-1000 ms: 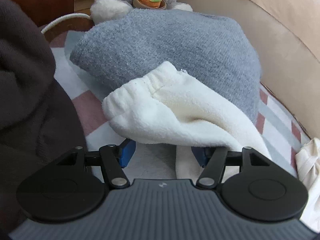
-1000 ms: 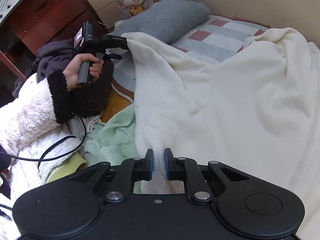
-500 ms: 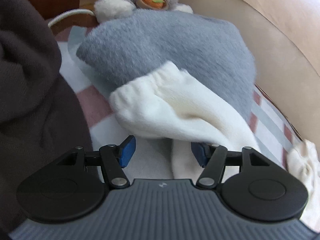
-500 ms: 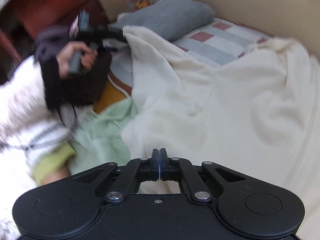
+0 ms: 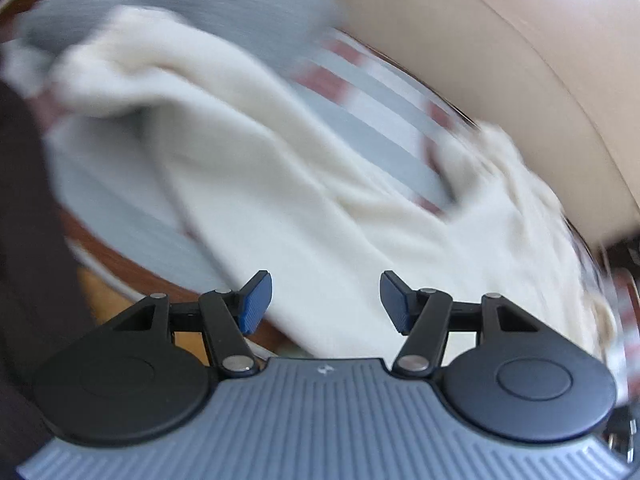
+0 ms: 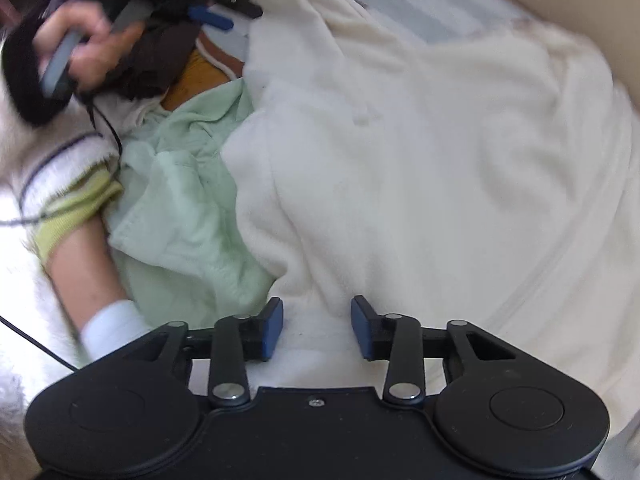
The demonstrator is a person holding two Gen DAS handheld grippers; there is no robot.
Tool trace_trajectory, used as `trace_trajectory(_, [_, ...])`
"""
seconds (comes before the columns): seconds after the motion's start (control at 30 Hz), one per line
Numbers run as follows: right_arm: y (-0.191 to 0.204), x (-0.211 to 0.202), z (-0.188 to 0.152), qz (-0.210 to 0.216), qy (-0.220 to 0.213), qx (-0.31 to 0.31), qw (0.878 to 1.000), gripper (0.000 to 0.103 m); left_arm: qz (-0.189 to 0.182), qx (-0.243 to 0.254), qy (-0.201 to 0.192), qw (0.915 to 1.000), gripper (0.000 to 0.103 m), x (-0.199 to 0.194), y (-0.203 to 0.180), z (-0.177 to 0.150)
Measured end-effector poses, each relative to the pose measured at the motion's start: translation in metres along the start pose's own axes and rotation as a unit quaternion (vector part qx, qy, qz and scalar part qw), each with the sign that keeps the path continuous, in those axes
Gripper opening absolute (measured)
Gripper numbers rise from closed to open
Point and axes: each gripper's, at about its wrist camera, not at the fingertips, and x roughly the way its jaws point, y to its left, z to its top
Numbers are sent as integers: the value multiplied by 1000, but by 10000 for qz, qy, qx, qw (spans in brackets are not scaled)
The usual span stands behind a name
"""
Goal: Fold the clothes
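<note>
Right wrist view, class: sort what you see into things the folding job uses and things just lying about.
In the job:
cream fleece garment
right gripper, jaws just opened over the fleece
left gripper, open, beside the fleece's far edge

Lying about:
green garment
dark brown garment
checked bedsheet

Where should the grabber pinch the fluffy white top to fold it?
Probably the near edge of the cream fleece top, beside the mint green garment. There the cloth ends in a free border lying fairly flat. The right gripper hangs right over it; its jaws have just been opening and now stand apart, not pressing the fleece. Coming straight down from above looks easiest.
</note>
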Motion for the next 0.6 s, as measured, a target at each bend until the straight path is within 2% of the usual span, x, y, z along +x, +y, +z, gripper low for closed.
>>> trace_trajectory(0.03, [-1,3,-4,156,72,142,9998,56,-117,174,127,9997,60,4,-13,-8])
trace_trajectory(0.1, [-4,8,-13,469,218,423,9978,65,-293,469,348,9979,60,11,-34,-23])
trace_trajectory(0.17, [-1,16,-21,346,236,469,9980,65,-282,709,528,9957,60,21,-47,-38])
trace_trajectory(0.2, [-5,14,-23,445,136,618,9970,59,-232,821,602,9945,60,25,-52,-44])
trace_trajectory(0.23, [-9,12,-25,547,33,771,9955,45,-121,913,644,9937,60,28,-55,-47])
trace_trajectory(0.27, [-14,9,-26,650,-70,923,9936,42,-11,1004,685,9926,60,32,-58,-51])
trace_trajectory(0.33, [-23,4,-30,854,-275,1225,9884,27,28,1077,700,9917,60,33,-59,-52])
trace_trajectory(0.43, [-36,-16,-43,1341,-745,1491,9769,24,-106,1085,663,9918,60,31,-59,-50])
trace_trajectory(0.47, [-40,-25,-47,1686,-986,1568,9681,24,-252,1077,659,9917,60,28,-59,-49])
trace_trajectory(0.5, [-43,-34,-51,2034,-1227,1642,9574,16,-414,1054,663,9914,60,26,-60,-48])
trace_trajectory(0.53, [-45,-42,-54,2394,-1454,1660,9455,3,-624,989,692,9907,60,27,-60,-47])
trace_trajectory(0.6, [-39,-55,-55,2612,-1683,1302,9415,2,-1184,696,819,9871,61,29,-58,-46])
